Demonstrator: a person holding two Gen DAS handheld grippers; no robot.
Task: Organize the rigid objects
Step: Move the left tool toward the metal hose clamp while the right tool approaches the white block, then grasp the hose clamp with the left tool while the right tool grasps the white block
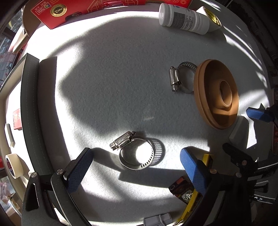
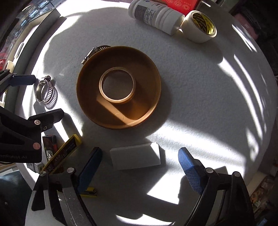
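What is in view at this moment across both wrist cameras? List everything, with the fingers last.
hose clamps: two, silver, one between left fingers, one beside the dish
dish: one, tan, centre of white table
tape ring: one, cream, inside dish
white block: one, between right fingers
bottle: one, white, lying at far edge
tape roll: one, cream, beside bottle
yellow box: one, near edge
red box: one, far edge
left gripper: blue fingers, open
right gripper: blue fingers, open
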